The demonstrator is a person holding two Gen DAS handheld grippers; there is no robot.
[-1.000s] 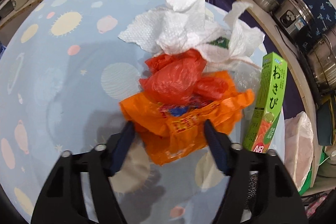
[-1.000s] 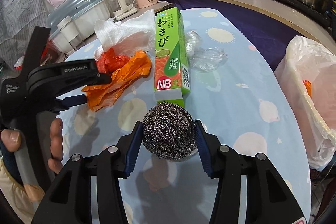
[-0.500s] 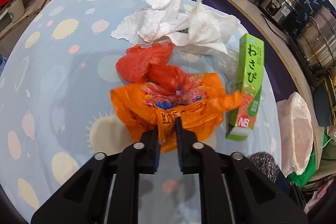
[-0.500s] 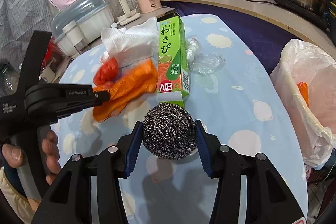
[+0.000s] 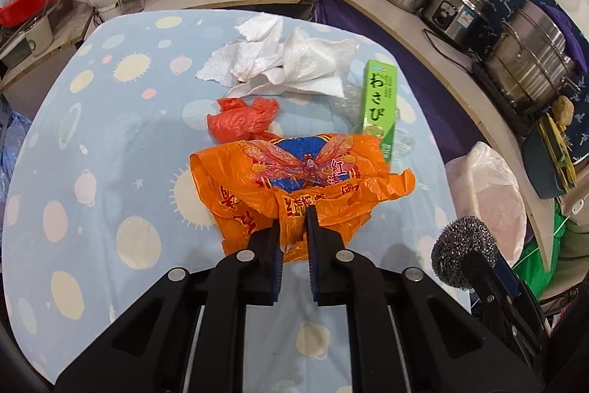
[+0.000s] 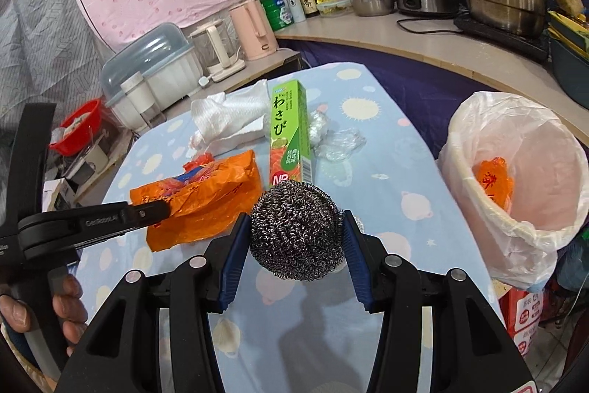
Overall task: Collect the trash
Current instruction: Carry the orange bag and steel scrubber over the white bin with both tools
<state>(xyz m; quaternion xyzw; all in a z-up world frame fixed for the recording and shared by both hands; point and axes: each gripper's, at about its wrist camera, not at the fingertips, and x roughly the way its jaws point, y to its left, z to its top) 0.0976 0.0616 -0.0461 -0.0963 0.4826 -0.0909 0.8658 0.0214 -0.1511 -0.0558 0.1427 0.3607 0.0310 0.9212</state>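
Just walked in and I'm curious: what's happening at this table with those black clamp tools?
Someone is clearing trash with a clamp in each hand. The left gripper is shut on an orange plastic bag. The right gripper holds a steel wool ball. A lined trash bin beside the table already holds an orange scrap. Paper towels, a red bag and a green box remain.

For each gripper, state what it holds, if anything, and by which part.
The left gripper pinches the orange plastic bag by its crumpled near edge. The right gripper clamps the steel wool scourer across its middle, one finger on each side.
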